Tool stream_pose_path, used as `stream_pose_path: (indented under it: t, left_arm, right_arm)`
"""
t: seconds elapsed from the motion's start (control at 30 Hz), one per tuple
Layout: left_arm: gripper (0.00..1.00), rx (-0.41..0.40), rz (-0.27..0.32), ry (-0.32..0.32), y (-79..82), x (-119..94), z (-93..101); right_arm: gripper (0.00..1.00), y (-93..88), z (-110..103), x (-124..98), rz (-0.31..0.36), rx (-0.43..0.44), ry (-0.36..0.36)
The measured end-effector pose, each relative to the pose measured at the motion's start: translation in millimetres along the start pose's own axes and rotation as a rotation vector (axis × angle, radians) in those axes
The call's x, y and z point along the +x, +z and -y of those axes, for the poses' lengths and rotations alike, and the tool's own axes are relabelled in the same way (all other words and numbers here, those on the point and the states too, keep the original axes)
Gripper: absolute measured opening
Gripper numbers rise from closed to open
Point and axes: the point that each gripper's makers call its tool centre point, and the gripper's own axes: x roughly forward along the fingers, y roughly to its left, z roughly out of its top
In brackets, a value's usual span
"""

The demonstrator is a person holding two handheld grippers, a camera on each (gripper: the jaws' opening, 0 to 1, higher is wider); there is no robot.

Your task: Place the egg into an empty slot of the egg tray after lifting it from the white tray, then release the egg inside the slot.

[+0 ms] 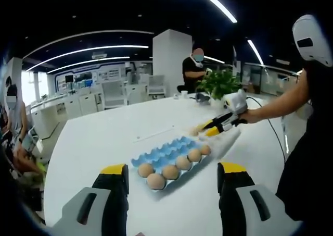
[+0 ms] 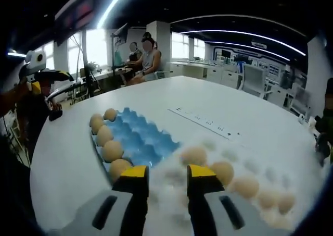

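- In the right gripper view, the right gripper (image 2: 166,181) hovers with its yellow-tipped jaws parted and nothing between them, low over the near edge of the white tray (image 2: 244,165). In the left gripper view the same tool reaches in from the right, its tips down at the tray's eggs.
- The nearest loose egg (image 2: 193,155) lies just beyond the jaw tips and slightly right of the gap. If the jaws close off-centre, I judge it could roll or squirt sideways into its neighbour (image 2: 223,172); too firm a squeeze could crack the shell.
- The left gripper (image 1: 171,176) is also open and empty, held back from the blue egg tray (image 1: 158,155), whose front row carries five eggs (image 1: 170,171) while the slots behind look free.
- The blue tray sits directly beside the white one, so the carry is short, but a low pass risks clipping the filled row, and letting go before the egg seats could send it over the table (image 1: 104,137).
- The white tray is badly blurred in the right gripper view; its cup edges and the count of eggs at the far right are hard to make out.
- Further off, a potted plant (image 1: 218,82) and seated people are too distant to matter.
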Motion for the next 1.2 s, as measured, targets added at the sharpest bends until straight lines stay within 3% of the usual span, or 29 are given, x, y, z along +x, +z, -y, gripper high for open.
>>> stream_pose_path:
  t: [0.6,0.77,0.87,1.2]
  left_arm:
    - [0.70,0.006,0.000,-0.008,2.3,1.9,3.4]
    - [0.70,0.007,0.000,-0.005,2.7,1.1,2.1]
    - [0.70,0.006,0.001,-0.004,2.9,1.0,1.4]
    - [0.70,0.008,0.002,0.001,4.4,0.0,-0.2]
  right_arm:
    - [0.29,-30.3,35.9,-14.6,-0.065,0.025,-0.100]
    - [0.27,-32.1,34.0,-8.8,-0.085,-0.007,-0.092]
    - [0.25,-36.3,36.9,-6.6,-0.137,-0.145,-0.091]
    - [0.26,-38.8,36.0,-3.5,-0.168,-0.137,-0.054]
